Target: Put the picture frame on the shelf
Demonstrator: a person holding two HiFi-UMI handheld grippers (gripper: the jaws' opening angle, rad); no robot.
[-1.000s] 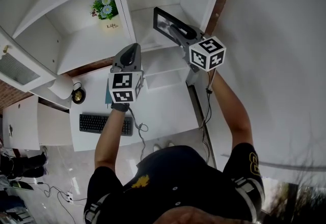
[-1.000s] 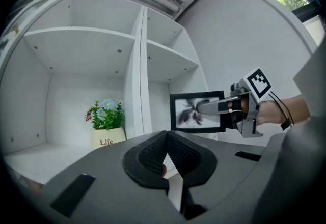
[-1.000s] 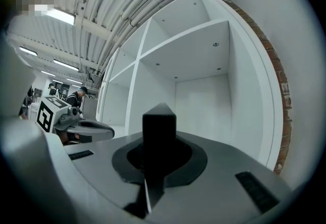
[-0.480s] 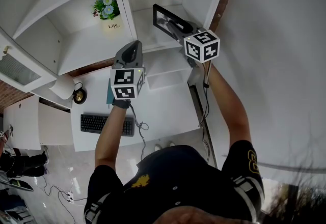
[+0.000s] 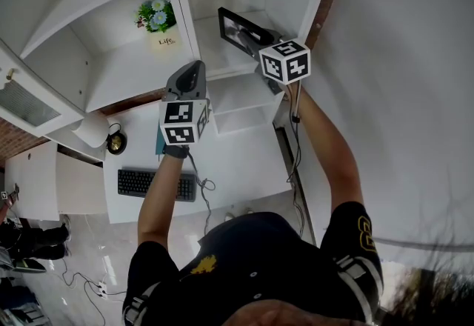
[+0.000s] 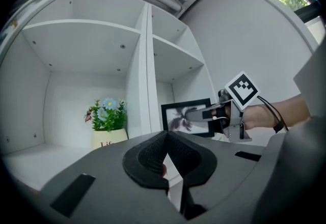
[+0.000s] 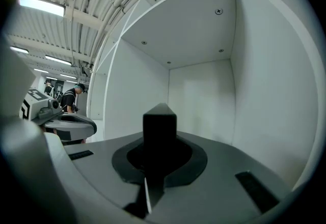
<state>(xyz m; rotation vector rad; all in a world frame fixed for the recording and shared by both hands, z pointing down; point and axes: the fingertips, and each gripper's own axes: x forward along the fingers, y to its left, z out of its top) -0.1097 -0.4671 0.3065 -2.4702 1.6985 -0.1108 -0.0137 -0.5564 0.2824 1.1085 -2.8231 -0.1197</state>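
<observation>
The black picture frame [image 5: 234,25] hangs upright in the mouth of the right-hand compartment of the white shelf [image 5: 222,69], a little above its board. My right gripper [image 5: 249,36] is shut on the frame's near edge. In the right gripper view the frame [image 7: 159,125] shows edge-on as a dark slab between the jaws, with the shelf's bare back wall [image 7: 201,98] behind. From the left gripper view the frame [image 6: 179,116] shows its grey print, pinched by the right gripper [image 6: 192,114]. My left gripper [image 5: 195,67] is shut and empty, held level before the shelf's upright divider [image 6: 147,80].
A pot of flowers [image 5: 158,19] stands in the left compartment. Below lies a white desk [image 5: 237,158] with a keyboard [image 5: 152,182], a round dark object [image 5: 112,139] and a trailing cable [image 5: 204,185]. A white wall [image 5: 400,95] runs close on the right.
My right gripper has carried the frame a little farther into the right compartment, up and left in the head view. The left gripper has kept still.
</observation>
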